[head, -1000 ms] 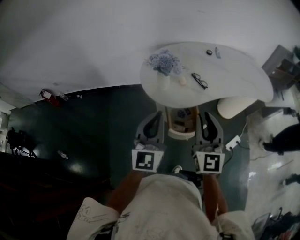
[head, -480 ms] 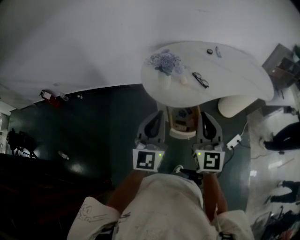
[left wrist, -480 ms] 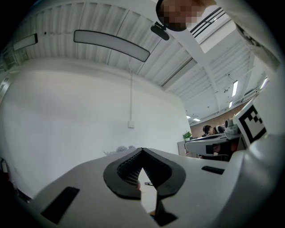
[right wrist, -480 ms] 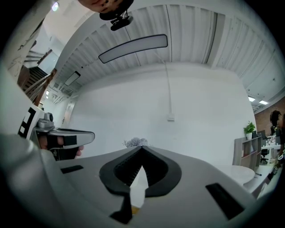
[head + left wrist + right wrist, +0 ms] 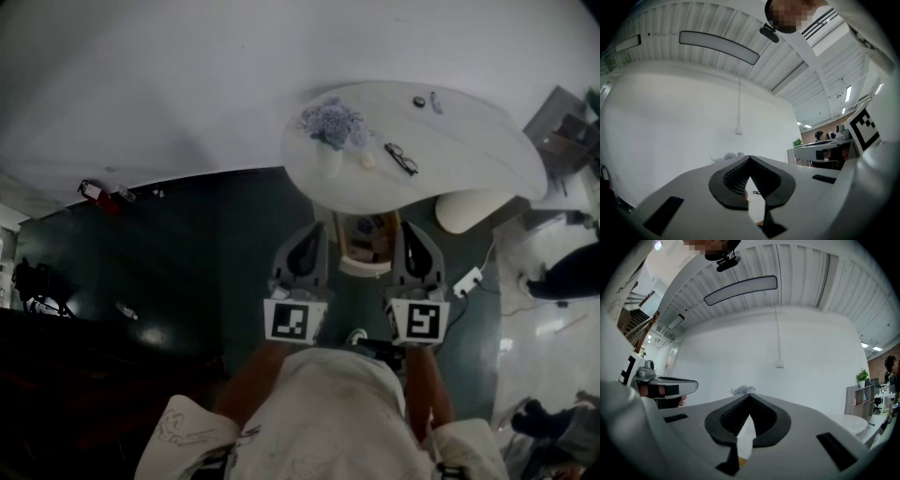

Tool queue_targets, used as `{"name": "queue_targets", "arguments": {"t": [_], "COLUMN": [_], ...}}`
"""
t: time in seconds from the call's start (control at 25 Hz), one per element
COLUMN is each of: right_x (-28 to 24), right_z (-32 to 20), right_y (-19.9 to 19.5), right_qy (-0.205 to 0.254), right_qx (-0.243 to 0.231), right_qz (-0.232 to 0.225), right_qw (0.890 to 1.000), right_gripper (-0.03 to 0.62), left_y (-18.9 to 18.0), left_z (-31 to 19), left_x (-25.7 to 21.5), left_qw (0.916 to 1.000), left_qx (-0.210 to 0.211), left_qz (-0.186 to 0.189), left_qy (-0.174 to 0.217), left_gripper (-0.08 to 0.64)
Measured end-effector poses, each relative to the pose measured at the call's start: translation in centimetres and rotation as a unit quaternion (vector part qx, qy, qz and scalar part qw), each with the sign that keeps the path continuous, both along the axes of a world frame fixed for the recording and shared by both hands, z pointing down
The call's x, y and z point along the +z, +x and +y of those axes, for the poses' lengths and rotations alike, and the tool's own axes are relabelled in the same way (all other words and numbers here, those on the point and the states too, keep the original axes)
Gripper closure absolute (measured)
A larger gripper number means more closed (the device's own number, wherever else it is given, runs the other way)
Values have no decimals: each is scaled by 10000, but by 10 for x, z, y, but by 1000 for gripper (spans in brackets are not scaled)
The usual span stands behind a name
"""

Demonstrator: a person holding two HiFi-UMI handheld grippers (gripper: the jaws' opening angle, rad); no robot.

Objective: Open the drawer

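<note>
The right gripper (image 5: 749,401) and the left gripper (image 5: 749,159) both have their jaws pressed together on nothing, and in the head view they sit on either side of what looks like the drawer (image 5: 365,246), a wood-coloured box under the near edge of the white table (image 5: 469,159). With neither holding the drawer front, a pull would likely slip off. A jolt could also tip the vase of flowers (image 5: 328,141) above.
</note>
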State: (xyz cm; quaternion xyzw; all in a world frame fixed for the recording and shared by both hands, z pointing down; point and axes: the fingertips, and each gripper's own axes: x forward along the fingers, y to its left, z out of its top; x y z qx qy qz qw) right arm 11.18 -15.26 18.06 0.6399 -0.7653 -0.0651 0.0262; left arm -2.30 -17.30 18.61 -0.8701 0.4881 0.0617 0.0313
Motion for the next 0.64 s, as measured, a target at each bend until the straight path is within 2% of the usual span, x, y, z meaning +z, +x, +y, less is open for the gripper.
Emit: {"name": "queue_targets", "arguments": {"t": [0.64], "right_x": [-1], "right_z": [-1], "right_y": [3], "right_qy": [-24], "right_qx": [41], "right_qz": [156], "right_qw": [9999], "right_gripper": [588], "left_y": [-1], "left_z": [-1], "left_x": [-3], "left_qw": [10000], "left_qx": [17], "left_qz": [70], "left_qy": [-1], "left_gripper": [565]}}
